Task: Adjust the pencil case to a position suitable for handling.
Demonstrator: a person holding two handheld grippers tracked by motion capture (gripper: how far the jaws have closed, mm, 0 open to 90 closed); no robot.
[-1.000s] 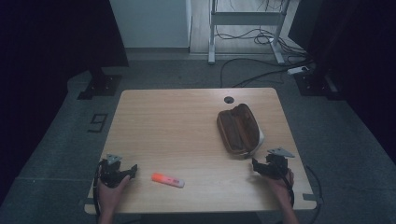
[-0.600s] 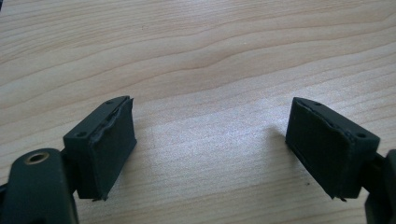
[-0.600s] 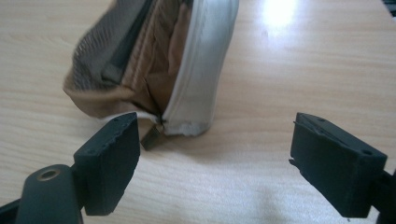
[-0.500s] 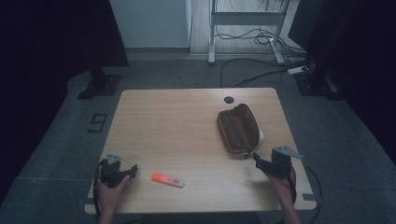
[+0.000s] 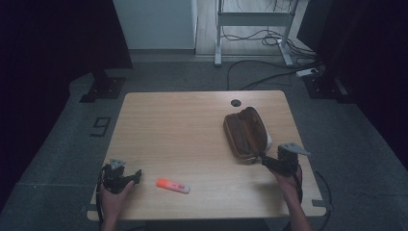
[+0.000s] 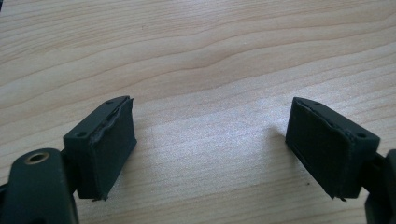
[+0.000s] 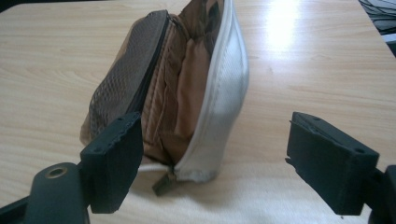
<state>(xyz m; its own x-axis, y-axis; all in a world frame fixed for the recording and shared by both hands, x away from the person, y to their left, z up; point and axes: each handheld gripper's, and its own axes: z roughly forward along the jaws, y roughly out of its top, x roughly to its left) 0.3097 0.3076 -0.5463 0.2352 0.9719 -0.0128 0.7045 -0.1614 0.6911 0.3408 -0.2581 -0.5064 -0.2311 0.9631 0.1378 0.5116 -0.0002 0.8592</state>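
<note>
Right gripper (image 5: pixel 265 160) hangs wide open at the pouch (image 5: pixel 244 132) (lower right); left gripper (image 5: pixel 136 174) open too.

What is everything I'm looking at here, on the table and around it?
pouch: one, brown with a silver side, unzipped, right half of the table
highlighter: one, orange, near edge, left of centre
table: one, light wood, with a round hole at the far edge
cables: several, dark, on the floor beyond the table
left gripper: one, black, fingers open over bare wood
right gripper: one, black, fingers open at the pouch's near end
hands: two, at the near edge
</note>
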